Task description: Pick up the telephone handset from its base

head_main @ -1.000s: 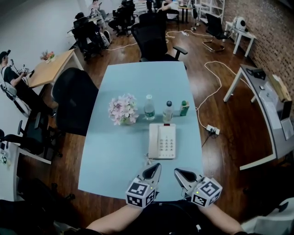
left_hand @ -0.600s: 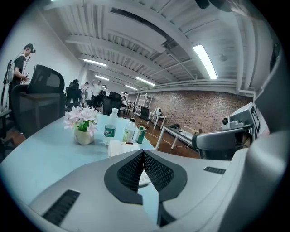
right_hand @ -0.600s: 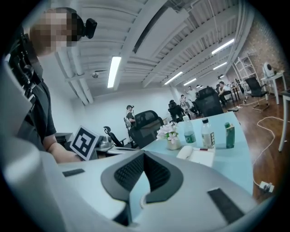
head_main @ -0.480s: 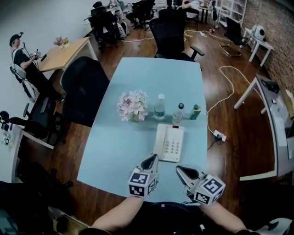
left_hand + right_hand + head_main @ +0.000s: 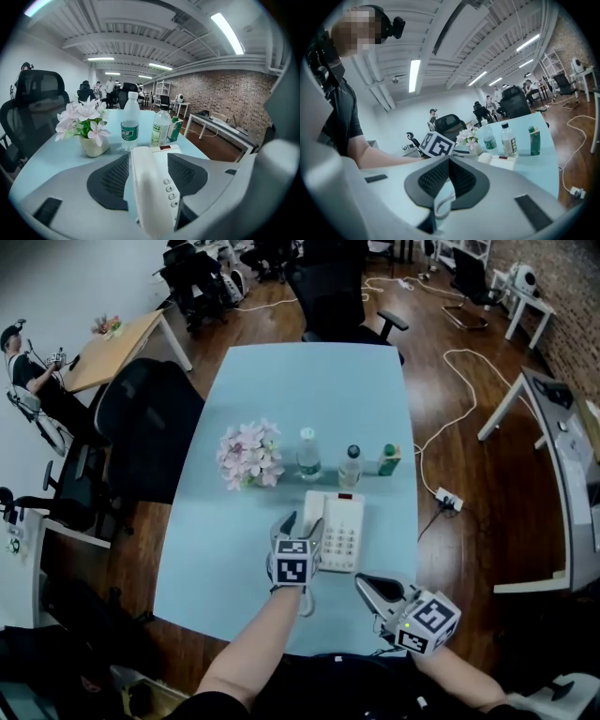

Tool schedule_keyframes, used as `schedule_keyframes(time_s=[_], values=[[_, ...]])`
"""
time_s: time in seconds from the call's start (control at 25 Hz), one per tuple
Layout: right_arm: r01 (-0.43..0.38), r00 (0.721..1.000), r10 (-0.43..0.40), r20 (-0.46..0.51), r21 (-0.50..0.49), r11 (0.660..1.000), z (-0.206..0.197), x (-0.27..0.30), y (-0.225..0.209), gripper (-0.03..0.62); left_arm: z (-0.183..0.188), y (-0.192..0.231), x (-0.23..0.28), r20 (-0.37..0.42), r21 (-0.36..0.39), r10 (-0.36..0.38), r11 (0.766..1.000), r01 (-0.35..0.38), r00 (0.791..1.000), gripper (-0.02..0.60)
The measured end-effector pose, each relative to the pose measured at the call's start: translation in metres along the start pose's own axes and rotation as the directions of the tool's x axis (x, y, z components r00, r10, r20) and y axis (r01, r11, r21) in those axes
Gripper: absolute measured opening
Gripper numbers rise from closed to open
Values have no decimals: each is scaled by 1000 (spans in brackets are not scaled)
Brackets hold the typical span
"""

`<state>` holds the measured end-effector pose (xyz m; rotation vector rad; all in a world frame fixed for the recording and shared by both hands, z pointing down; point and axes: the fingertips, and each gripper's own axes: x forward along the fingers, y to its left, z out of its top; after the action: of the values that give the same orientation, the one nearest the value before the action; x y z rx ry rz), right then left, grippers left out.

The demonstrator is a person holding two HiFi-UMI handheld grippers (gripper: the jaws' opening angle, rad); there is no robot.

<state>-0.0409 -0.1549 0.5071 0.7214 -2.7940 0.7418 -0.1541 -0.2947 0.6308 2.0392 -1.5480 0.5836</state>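
Note:
A cream telephone (image 5: 339, 532) lies on the light blue table (image 5: 234, 549), its handset (image 5: 314, 505) resting along the left side of the base. My left gripper (image 5: 302, 521) reaches over that side. In the left gripper view the handset (image 5: 146, 187) lies between the two pads (image 5: 111, 182), which are opening and stand clear of it on both sides. My right gripper (image 5: 373, 587) hovers near the table's front edge, right of the phone's coiled cord (image 5: 442, 202). Its jaws (image 5: 449, 161) are shut with nothing held.
Behind the phone stand a pot of pink flowers (image 5: 249, 454), two water bottles (image 5: 307, 454) (image 5: 350, 465) and a green carton (image 5: 389, 459). A black office chair (image 5: 141, 427) sits at the table's left. A power strip (image 5: 448, 502) and cable lie on the floor to the right.
My left gripper has gone forward and down from the table's front edge to the phone, and its jaws have opened around the handset. The right gripper has shifted only slightly.

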Motion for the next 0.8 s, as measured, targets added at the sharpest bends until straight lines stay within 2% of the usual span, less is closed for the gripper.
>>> schedule_keyframes(time_s=[0.28,0.32,0.48,0.8], values=[[26,999,-27,20,41,999,0,-2,-20,15,-19,6,55,-123,39,35,999,-30,992,258],[29,999,-30,17,46,999,-1,-2,-22,15,-22,8,60,-132,41,40,999,-35,990,275],[42,999,-43,14,62,997,-4,-2,-32,15,-25,8,72,-136,61,54,997,-46,989,275],[50,999,-50,4,71,996,-6,2,-37,15,-25,6,76,-133,32,23,999,-19,991,273]])
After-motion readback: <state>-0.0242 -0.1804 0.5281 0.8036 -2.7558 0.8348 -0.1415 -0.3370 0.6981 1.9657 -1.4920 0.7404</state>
